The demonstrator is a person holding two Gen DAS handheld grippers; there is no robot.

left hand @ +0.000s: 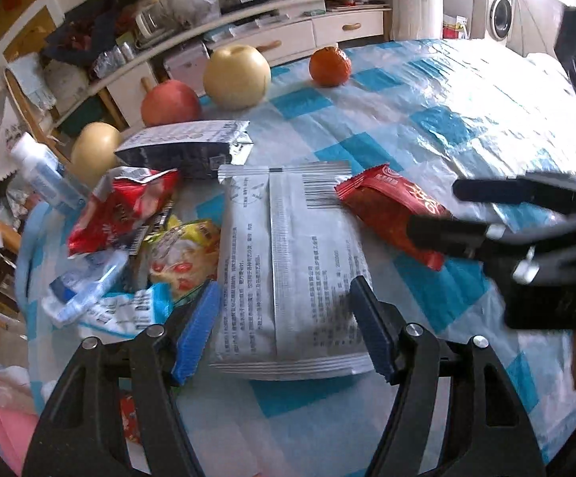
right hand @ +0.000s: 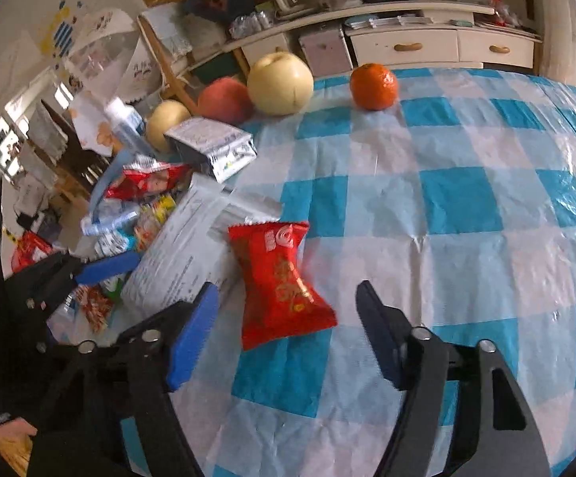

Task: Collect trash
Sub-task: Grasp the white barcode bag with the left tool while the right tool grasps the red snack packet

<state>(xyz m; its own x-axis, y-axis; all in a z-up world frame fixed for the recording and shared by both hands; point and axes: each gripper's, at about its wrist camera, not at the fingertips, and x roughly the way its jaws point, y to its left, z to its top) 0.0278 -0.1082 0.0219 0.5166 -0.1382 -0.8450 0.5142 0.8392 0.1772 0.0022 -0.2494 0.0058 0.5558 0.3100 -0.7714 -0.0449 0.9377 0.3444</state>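
The left tool (left hand: pixel 284 326) stands wide open at the bottom centre of the left wrist view, and between its two blue pads lies the near end of the large flat silver foil pouch with printed text (left hand: pixel 284 262). The pads are on both sides of the pouch but I cannot tell if they touch it; the tool seems placed so that closing would catch the pouch by its bottom edge.

The right tool (right hand: pixel 286 330) is also wide open, at the bottom centre of the right wrist view. The small red plastic snack packet with gold print (right hand: pixel 280 286) lies flat between its fingers, not gripped, and its upper corner rests on the silver pouch. I judge this packet is the next thing the right tool wants to take, because the jaws are already lined up on both sides of it.

To the left of the silver pouch, in the left part of the left wrist view, there is a heap of trash: a crumpled red wrapper (left hand: pixel 121 206), a yellow wrapper (left hand: pixel 184 250) and a pale blue and white wrapper (left hand: pixel 101 298). Above them lies a dark foil bag with a silver torn end (left hand: pixel 188 147). The trash seems gathered on this side so it can be collected together.

In the upper part of the frame stand fruits, well apart from the tools: an orange mandarin (left hand: pixel 329 65), a big pale yellow pear (left hand: pixel 236 77) and a red apple (left hand: pixel 171 103). All rests on the tabletop with a blue and white checked plastic cloth (left hand: pixel 427 127)
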